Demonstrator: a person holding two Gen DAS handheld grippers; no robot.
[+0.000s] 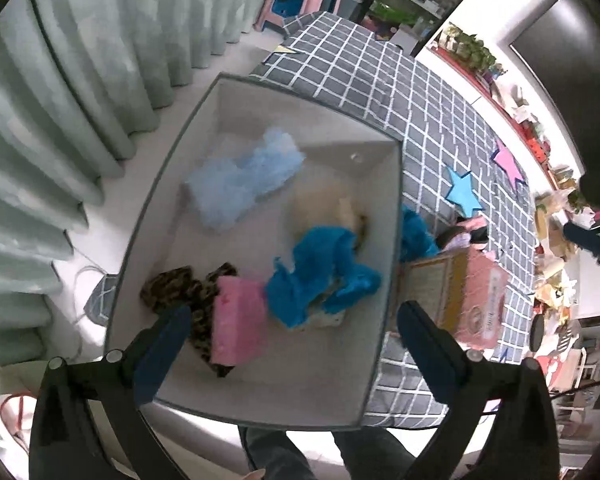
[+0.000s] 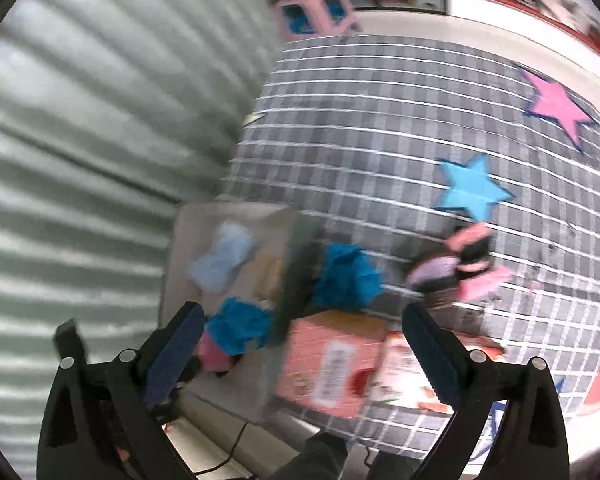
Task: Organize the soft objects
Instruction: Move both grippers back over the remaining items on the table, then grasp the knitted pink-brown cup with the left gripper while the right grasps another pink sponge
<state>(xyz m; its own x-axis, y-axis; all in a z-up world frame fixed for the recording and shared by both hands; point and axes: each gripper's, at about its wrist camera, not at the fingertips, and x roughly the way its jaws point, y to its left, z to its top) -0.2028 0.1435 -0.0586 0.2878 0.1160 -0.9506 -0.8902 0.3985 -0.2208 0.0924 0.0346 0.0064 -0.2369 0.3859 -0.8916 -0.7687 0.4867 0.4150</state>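
Both grippers spread wide above the soft things, holding nothing.

The left gripper (image 1: 290, 328) hangs over the white bin (image 1: 256, 88) at the checked tablecloth's (image 1: 380, 84) left edge; the right gripper (image 2: 300, 332) faces blue fabric (image 2: 346, 276) beside the bin's right wall.

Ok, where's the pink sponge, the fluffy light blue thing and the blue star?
pink sponge (image 1: 240, 322): left wrist view, middle of its top face.
fluffy light blue thing (image 1: 240, 182): left wrist view, its middle.
blue star (image 2: 473, 189): right wrist view, its centre.
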